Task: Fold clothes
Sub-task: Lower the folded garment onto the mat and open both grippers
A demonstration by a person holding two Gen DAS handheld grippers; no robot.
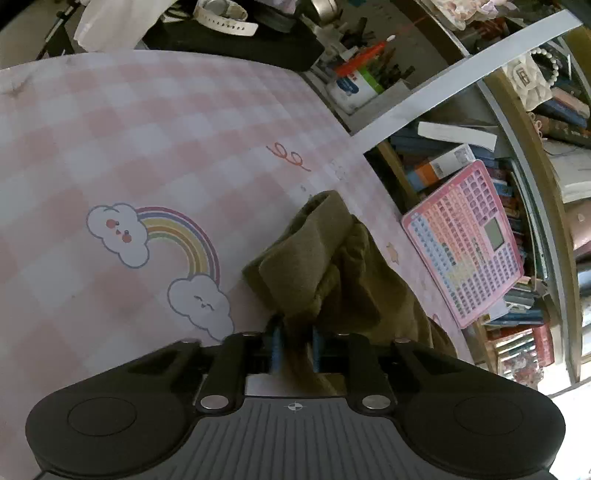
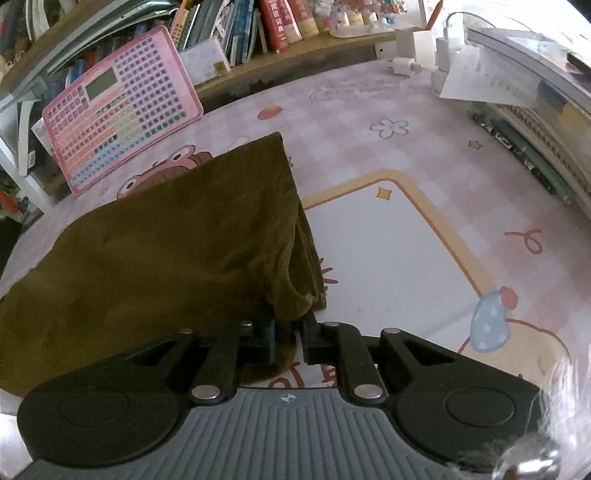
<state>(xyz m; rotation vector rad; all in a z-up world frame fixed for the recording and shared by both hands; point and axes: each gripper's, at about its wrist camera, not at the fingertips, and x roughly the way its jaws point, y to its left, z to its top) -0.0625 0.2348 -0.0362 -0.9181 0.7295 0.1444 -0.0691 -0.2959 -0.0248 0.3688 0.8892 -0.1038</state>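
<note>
An olive-green garment (image 2: 177, 236) lies partly folded on the pink checked table mat (image 2: 424, 155). My right gripper (image 2: 291, 332) is shut on its near right corner, where several layers bunch between the fingers. In the left wrist view the same olive-green garment (image 1: 332, 269) rises in a crumpled fold in front of my left gripper (image 1: 297, 339), which is shut on its edge a little above the mat (image 1: 147, 147). The cloth hides both pairs of fingertips.
A pink toy keyboard tablet (image 2: 122, 107) leans against a bookshelf (image 2: 258, 26) behind the garment; it also shows in the left wrist view (image 1: 465, 240). Chargers and papers (image 2: 443, 55) sit at the far right. A pen holder (image 1: 362, 77) stands past the mat.
</note>
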